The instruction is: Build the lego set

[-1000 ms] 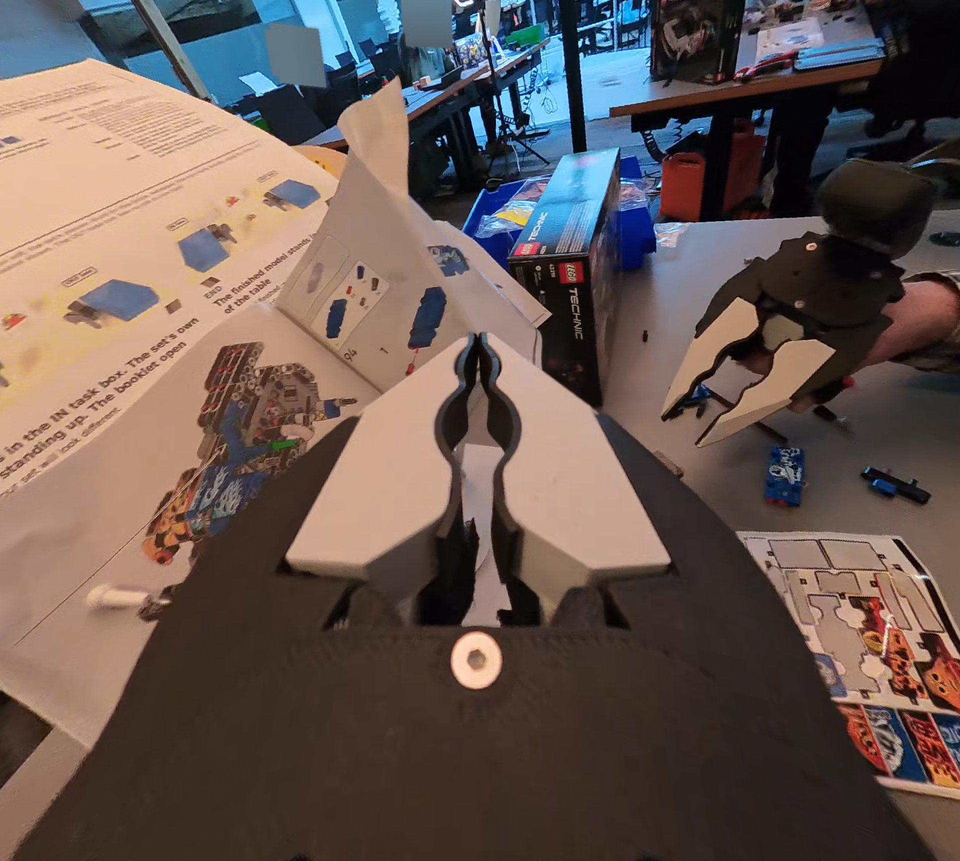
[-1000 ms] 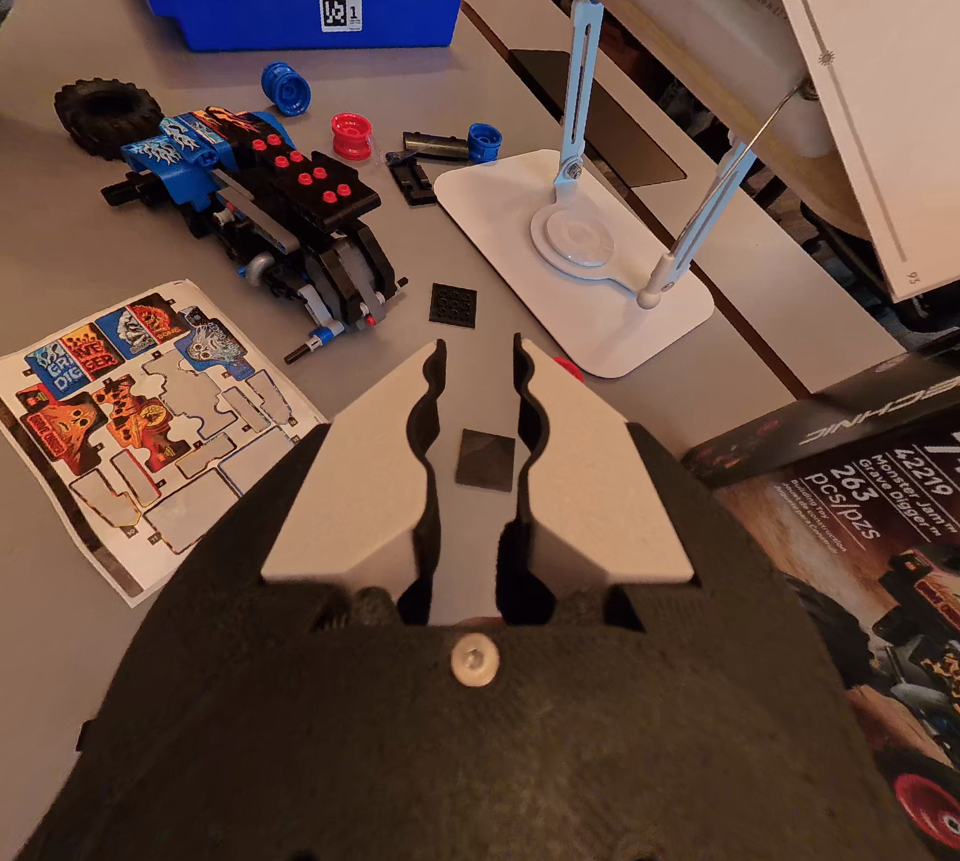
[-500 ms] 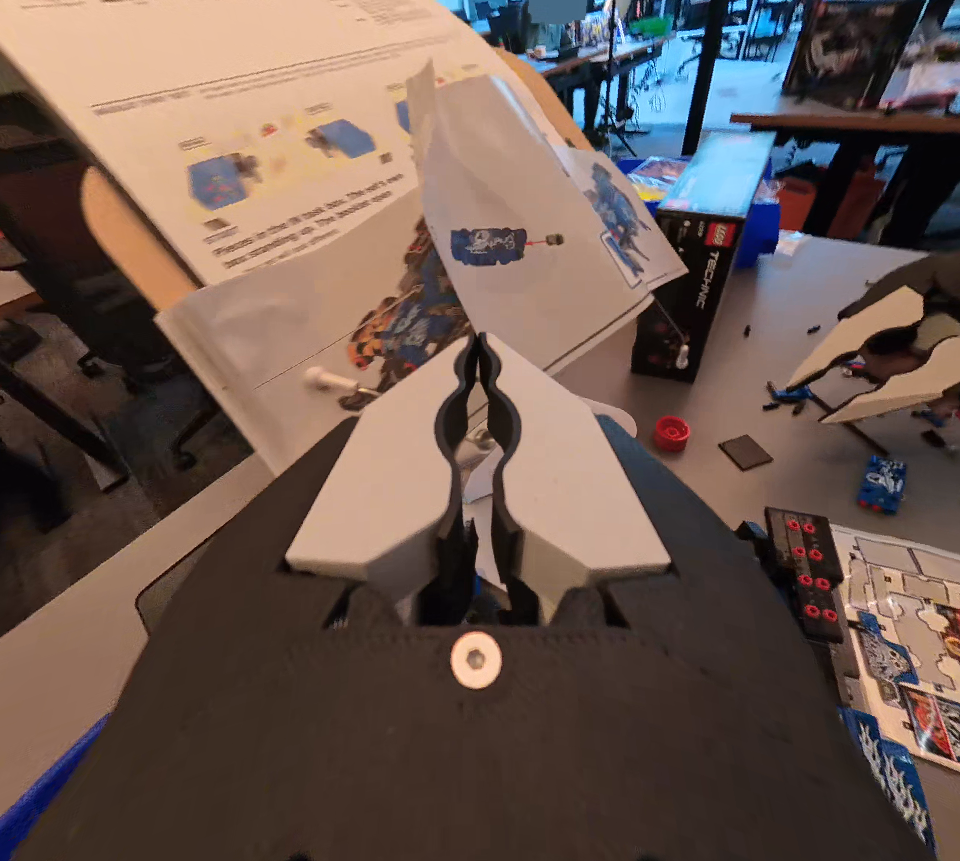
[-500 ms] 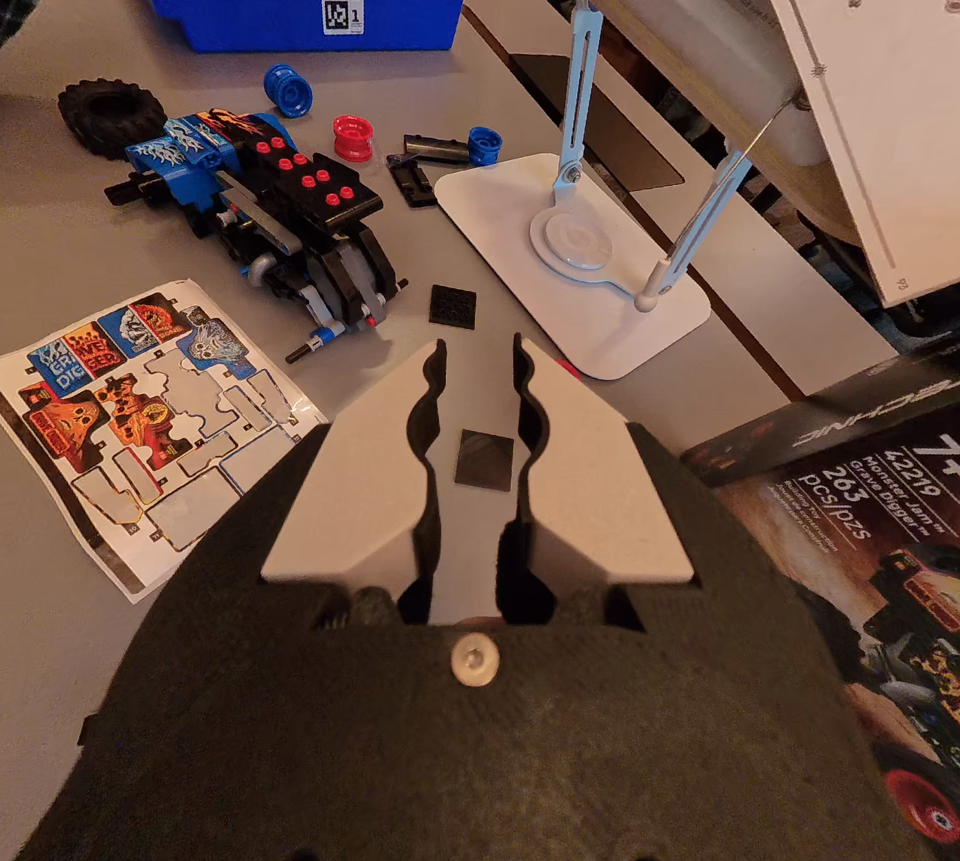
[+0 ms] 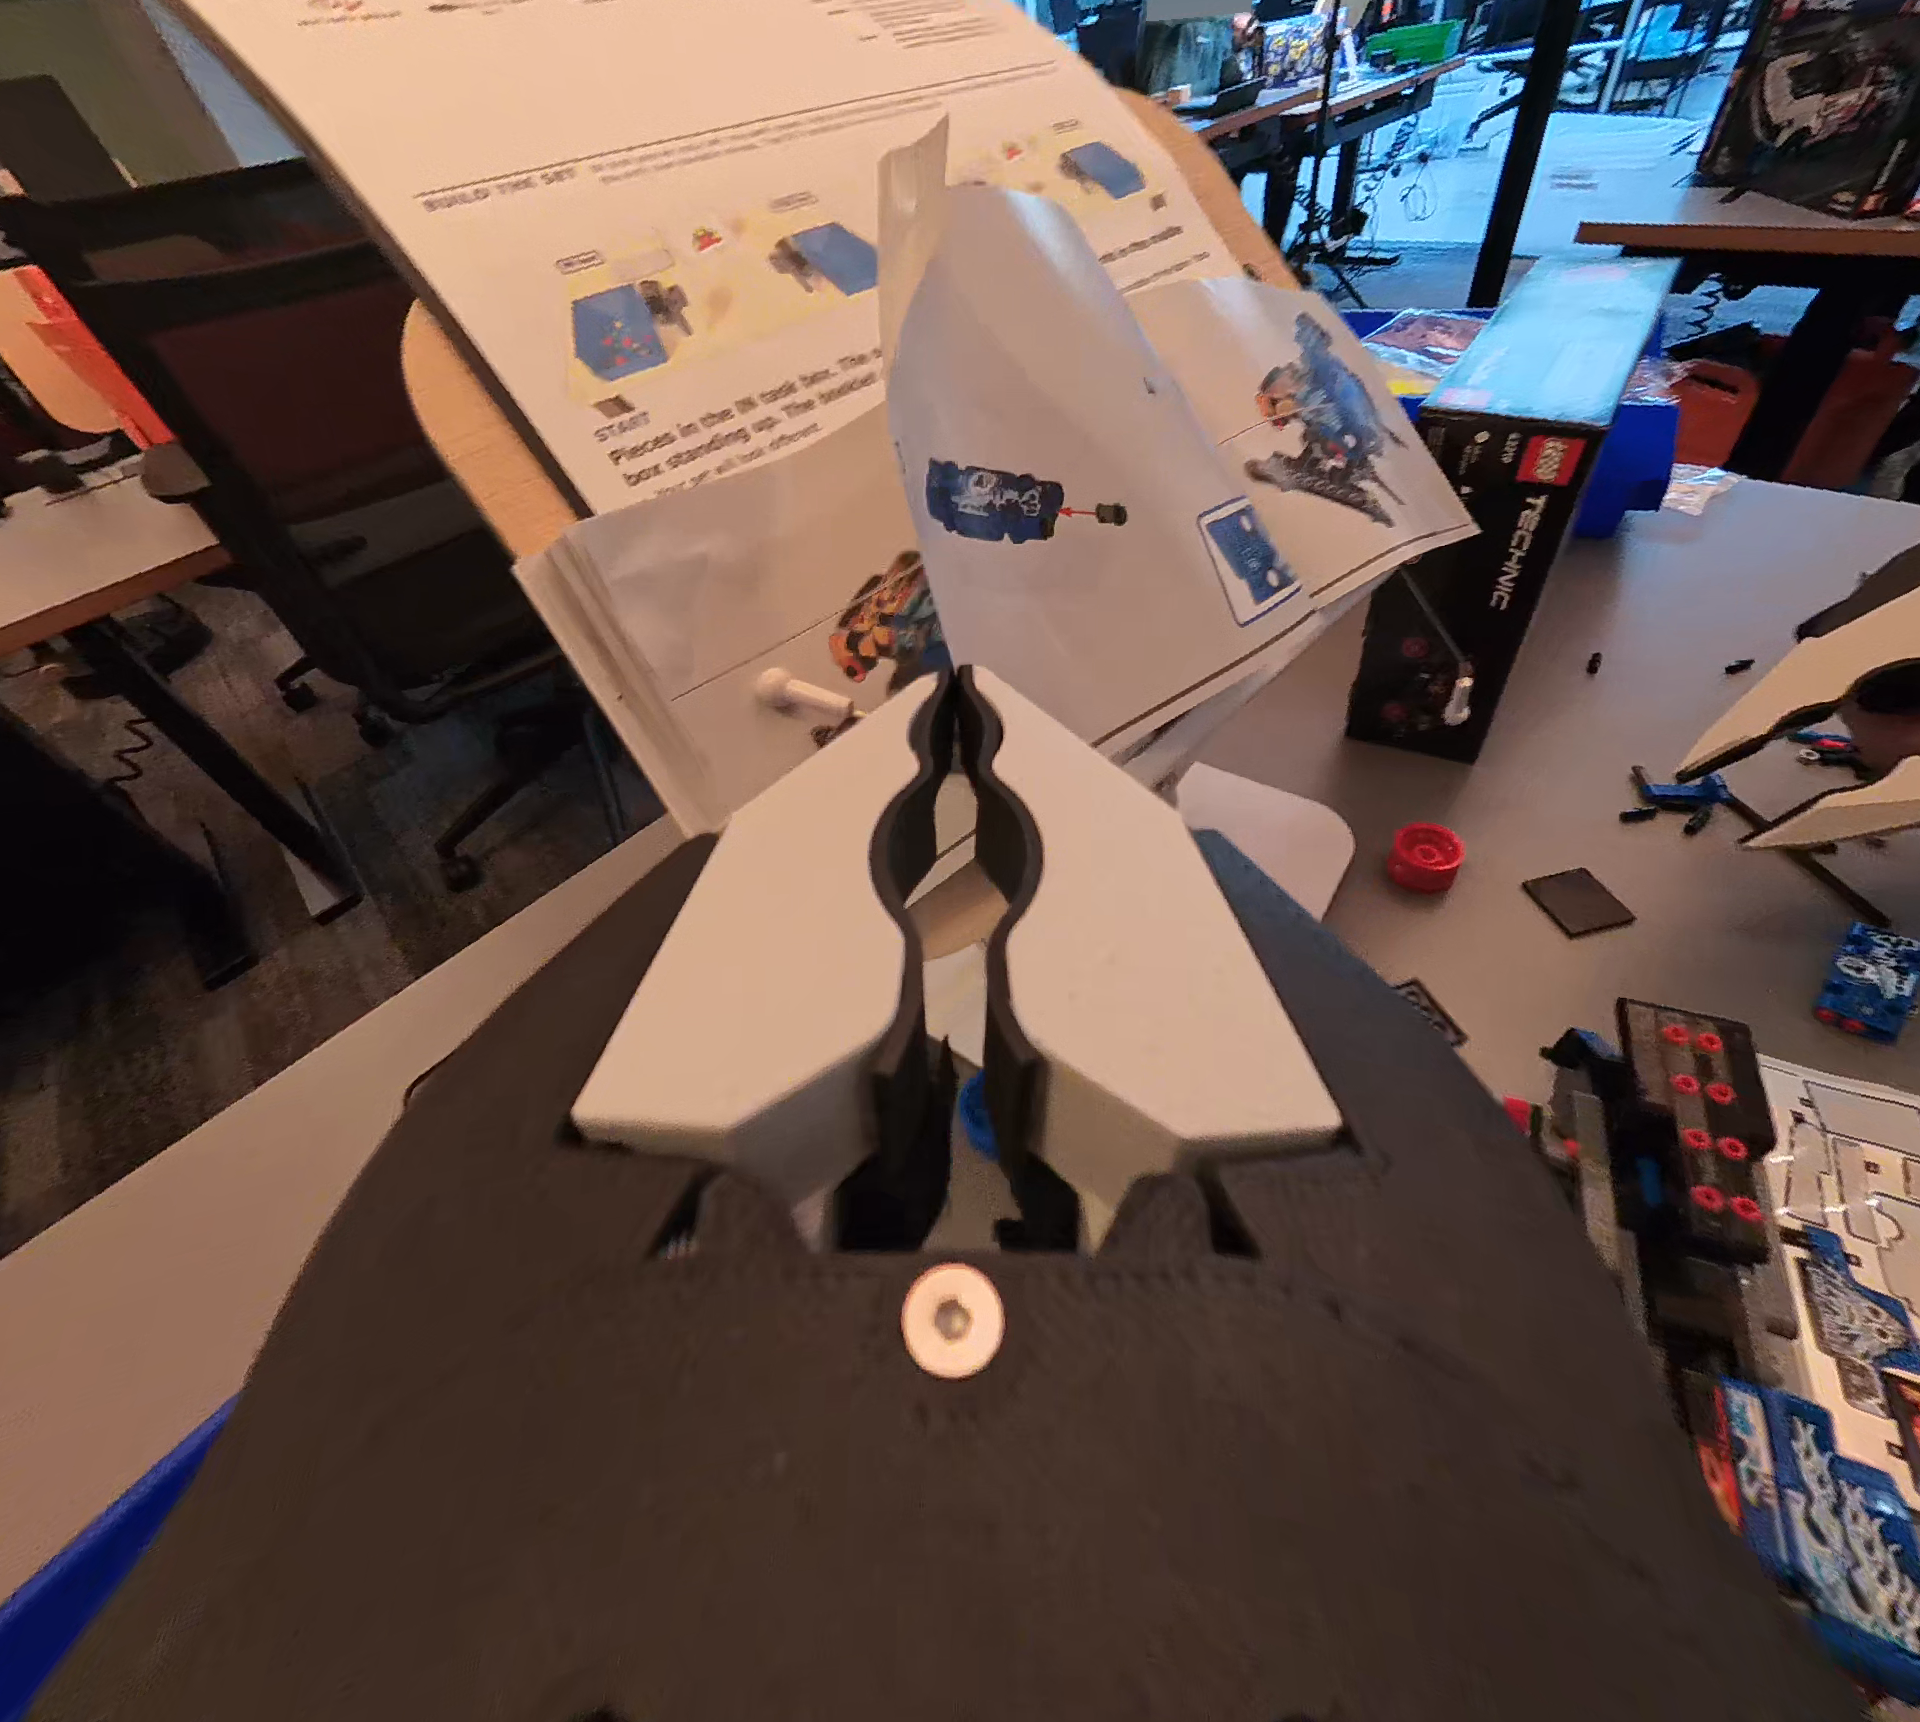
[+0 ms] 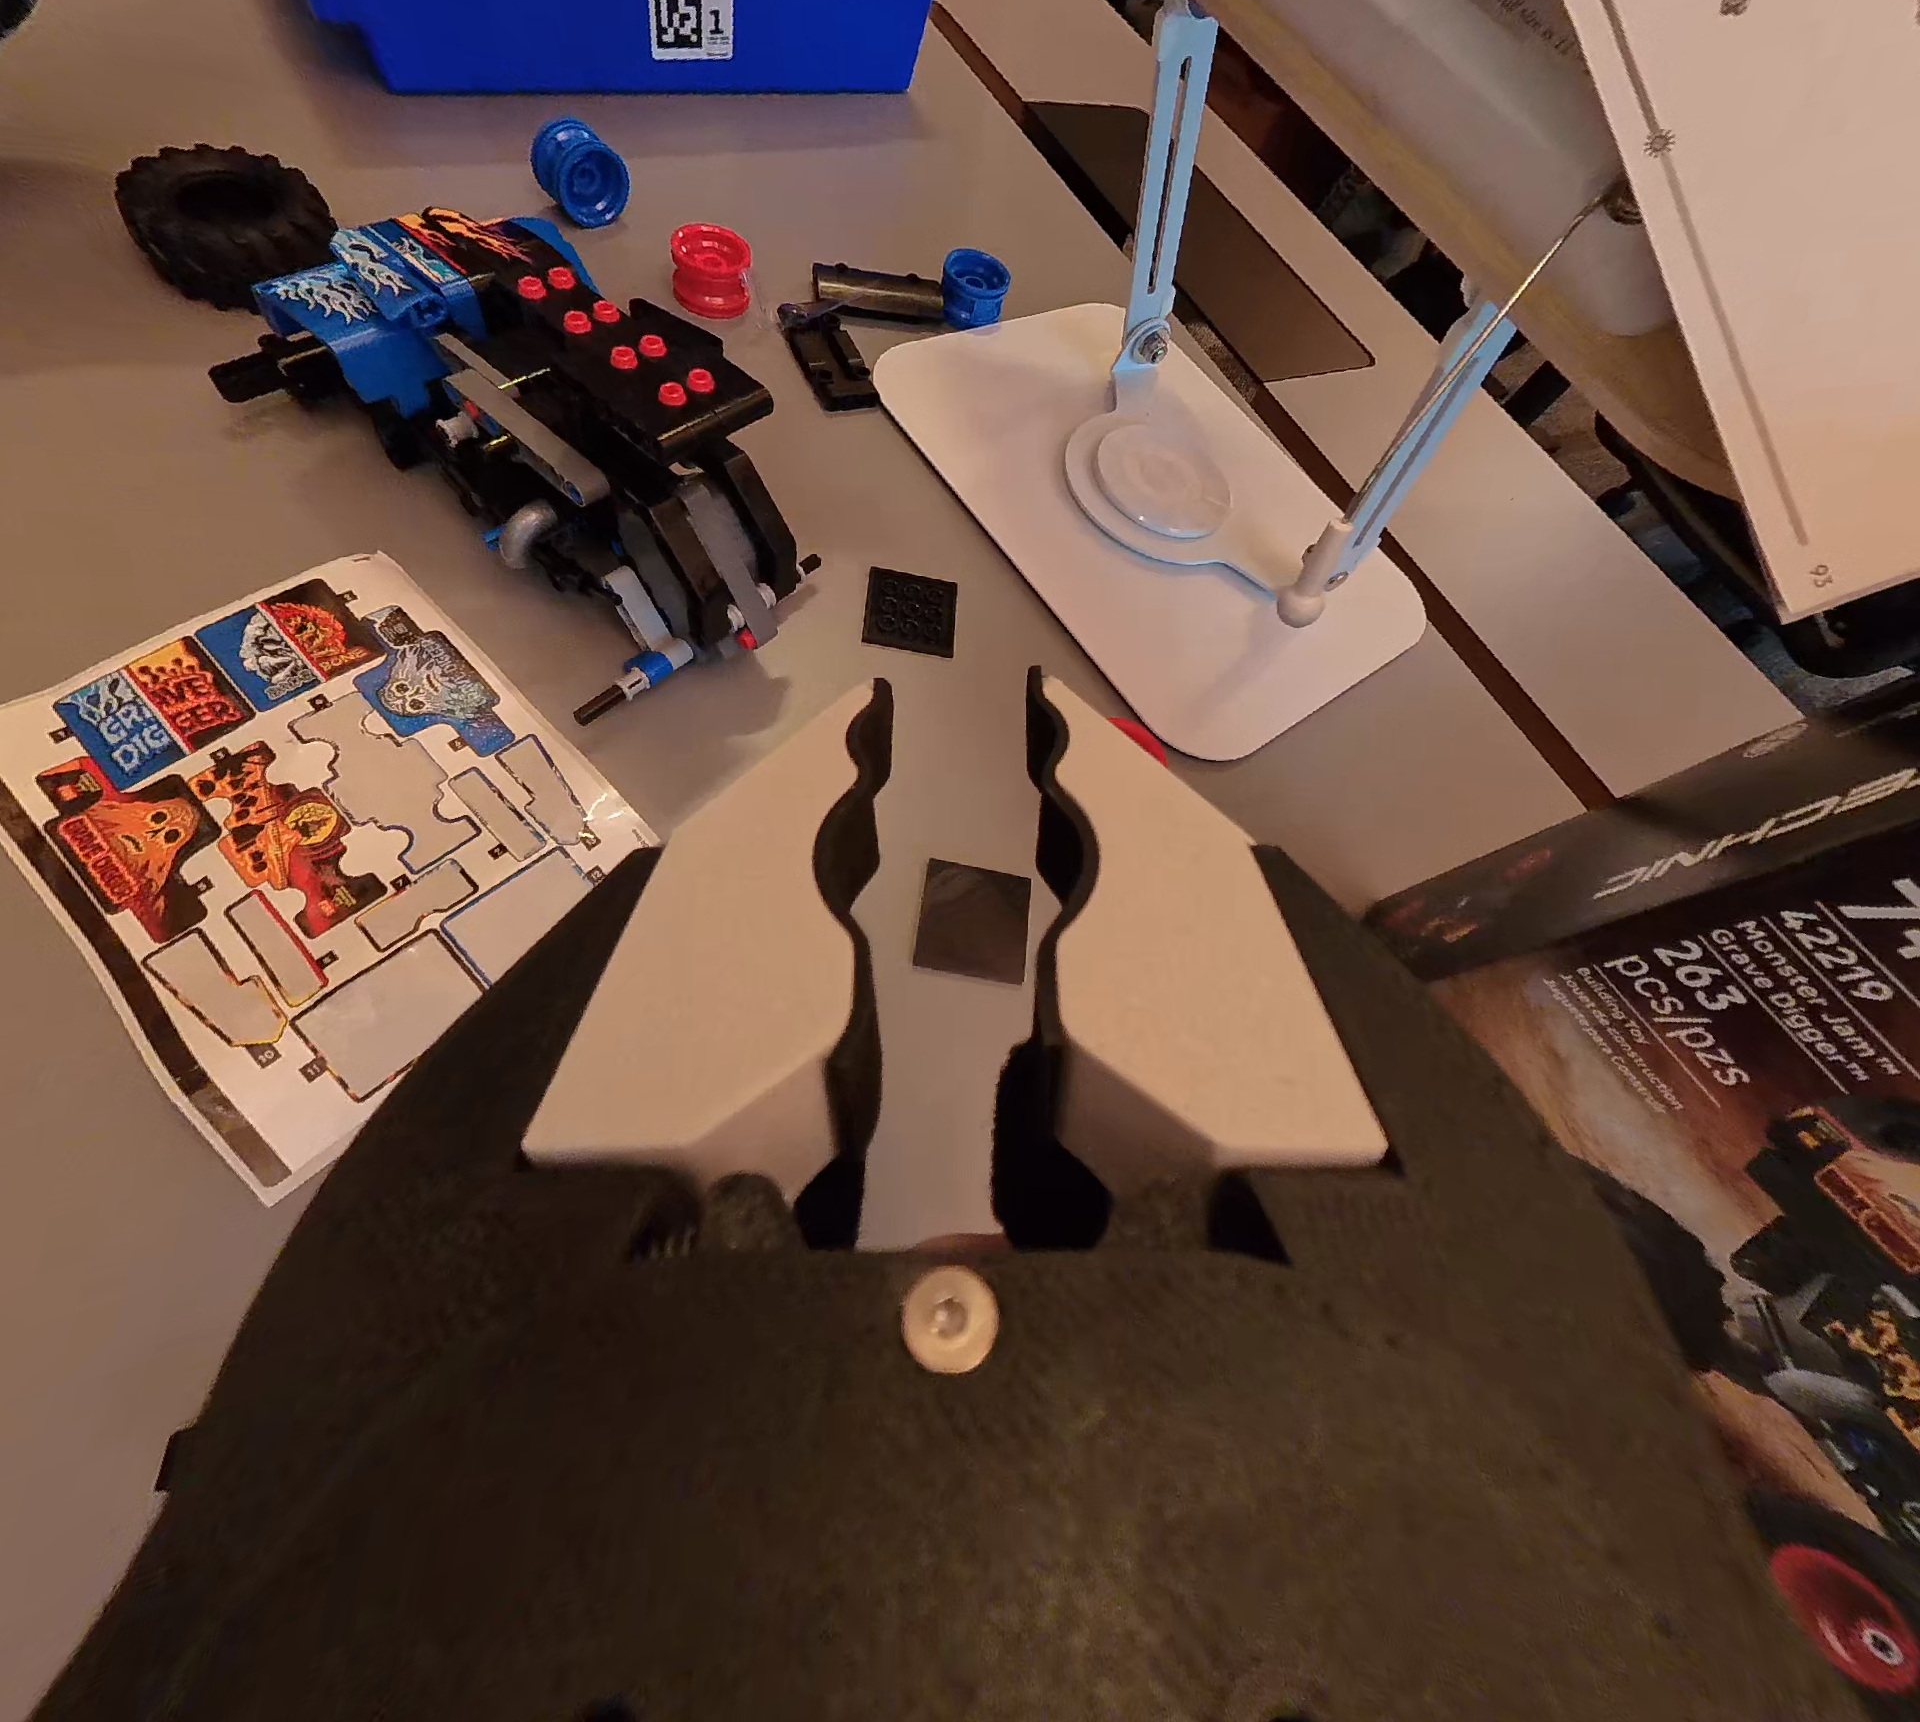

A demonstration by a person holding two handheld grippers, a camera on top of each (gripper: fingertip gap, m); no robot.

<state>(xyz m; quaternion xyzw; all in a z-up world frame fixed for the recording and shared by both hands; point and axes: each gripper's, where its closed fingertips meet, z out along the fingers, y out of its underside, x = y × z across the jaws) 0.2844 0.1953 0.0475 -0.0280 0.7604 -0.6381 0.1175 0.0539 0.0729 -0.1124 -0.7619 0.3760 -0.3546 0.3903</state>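
Left gripper [image 5: 958,685] swung leftward, pinching booklet page [image 5: 1039,467] (right gripper [image 6: 958,685] open, over black tile [image 6: 971,922])

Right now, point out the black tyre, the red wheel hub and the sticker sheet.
black tyre [image 6: 213,218], right wrist view, on its tread.
red wheel hub [image 6: 710,270], right wrist view, on its side wall.
sticker sheet [image 6: 291,831], right wrist view, mid-sheet.

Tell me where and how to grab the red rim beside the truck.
Grip the red rim across its narrow waist, between the two wider flanges, coming straight down from above with the right claw. It lies on its side, apart from the truck, so the flanges should keep the fingers from slipping off.
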